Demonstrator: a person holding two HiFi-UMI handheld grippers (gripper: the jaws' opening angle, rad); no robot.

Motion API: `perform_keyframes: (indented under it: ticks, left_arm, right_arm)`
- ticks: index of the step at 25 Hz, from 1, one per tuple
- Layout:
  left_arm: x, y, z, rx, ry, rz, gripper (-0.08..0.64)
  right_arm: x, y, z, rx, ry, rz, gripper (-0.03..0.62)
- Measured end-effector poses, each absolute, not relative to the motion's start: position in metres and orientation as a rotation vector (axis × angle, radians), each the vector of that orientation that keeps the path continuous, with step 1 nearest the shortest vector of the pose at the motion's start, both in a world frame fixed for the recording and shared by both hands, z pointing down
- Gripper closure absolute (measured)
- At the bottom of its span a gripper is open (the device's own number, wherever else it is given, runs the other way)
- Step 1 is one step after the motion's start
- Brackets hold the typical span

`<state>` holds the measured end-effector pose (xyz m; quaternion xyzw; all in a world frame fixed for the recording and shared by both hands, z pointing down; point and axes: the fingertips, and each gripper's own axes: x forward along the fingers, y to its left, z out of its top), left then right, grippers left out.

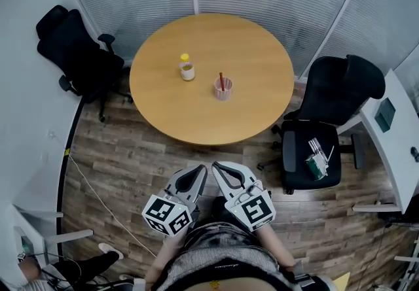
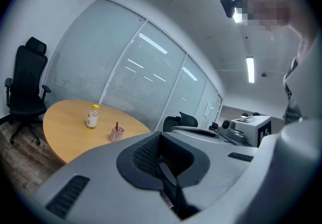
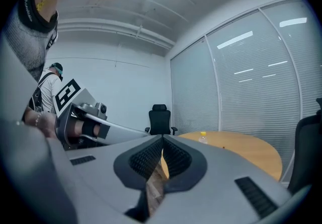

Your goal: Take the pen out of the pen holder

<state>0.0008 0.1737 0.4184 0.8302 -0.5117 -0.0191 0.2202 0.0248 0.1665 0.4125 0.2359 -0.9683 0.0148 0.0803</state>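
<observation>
A black office chair (image 1: 75, 54) stood to the left of the round wooden table (image 1: 196, 116), against the white wall, with a thin cable (image 1: 91, 188) trailing over the plank floor (image 1: 131, 165) below it. On the table, left of its centre, was a small clear bottle (image 1: 187, 68) with a yellow cap, upright. Just right of the bottle and a little nearer the person stood the pink pen holder (image 1: 223, 90), close to the table's centre, and the pen (image 1: 221, 80), a dark red stick, rose out of it with a slight lean.

Well short of the table's near edge, over the floor and close to the person's body, the left gripper (image 1: 200, 171) and the right gripper (image 1: 216, 167) were held side by side, tips almost meeting and aimed toward the table. The left gripper's own view showed its jaws together with nothing between them. The right gripper's own view showed its jaws closed too, tips meeting, with only a thin slit of floor visible behind them. Neither touched the table or anything on it.

To the right of the table stood a second black chair (image 1: 340, 87), with a small green and white object (image 1: 319, 160) on its seat. Further right was a white desk (image 1: 396, 146).
</observation>
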Motion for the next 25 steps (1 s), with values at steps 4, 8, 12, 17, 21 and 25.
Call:
perform_keyframes:
  ticks: [4,8,12,17,21,25]
  left_arm:
    - [0.008,0.156,0.419,2.282,-1.439,-0.058,0.557]
    - [0.012,0.148,0.422,2.253,-1.450,-0.086,0.557]
    - [0.011,0.141,0.423,2.239,-1.455,-0.088,0.557]
    - [0.000,0.127,0.425,2.229,-1.478,-0.097,0.557]
    - [-0.005,0.103,0.428,2.257,-1.432,-0.092,0.557]
    - [-0.011,0.072,0.427,2.298,-1.369,-0.078,0.557]
  right_arm:
    - [0.031,0.144,0.410,0.682,-2.925,0.048,0.569]
    - [0.036,0.128,0.411,0.691,-2.923,0.053,0.569]
    - [0.037,0.119,0.413,0.714,-2.903,0.084,0.569]
    - [0.032,0.108,0.418,0.710,-2.895,0.065,0.569]
    - [0.028,0.088,0.421,0.765,-2.874,0.071,0.569]
    - [0.020,0.063,0.420,0.817,-2.856,0.072,0.569]
